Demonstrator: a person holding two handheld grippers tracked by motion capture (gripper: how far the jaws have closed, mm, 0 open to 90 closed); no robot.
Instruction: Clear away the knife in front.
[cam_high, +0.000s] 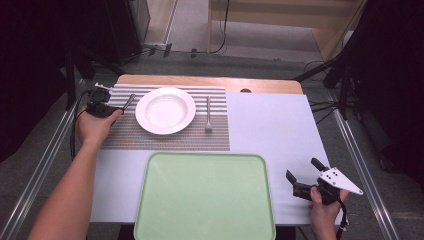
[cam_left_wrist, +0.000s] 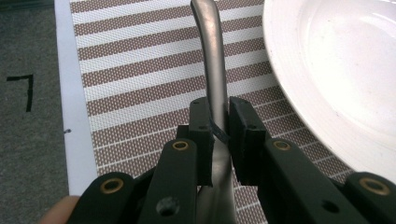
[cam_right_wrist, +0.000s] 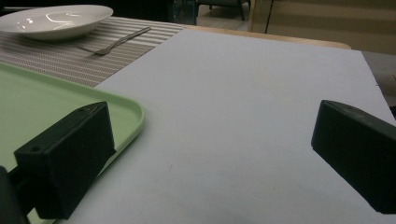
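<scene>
Left claw (cam_left_wrist: 219, 128) clenched on slim grey metal utensil handle (cam_left_wrist: 212, 60), its long axis running far-right beside round white plate (cam_high: 165, 110); right claw (cam_high: 306, 176) released, well apart at near right.

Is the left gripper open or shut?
Shut. The left gripper has its pads pressed on both sides of a metal utensil beside the plate.

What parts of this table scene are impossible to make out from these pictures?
- Utensil in the left claw: the left gripper view's top edge cuts off its far end, the claw hides its near end; too small in the high view to name.
- Plate: cut by the left gripper view's right edge.
- Tray: its near rim runs off the high view's bottom edge.
- Fork: tines too small in the right gripper view.
</scene>
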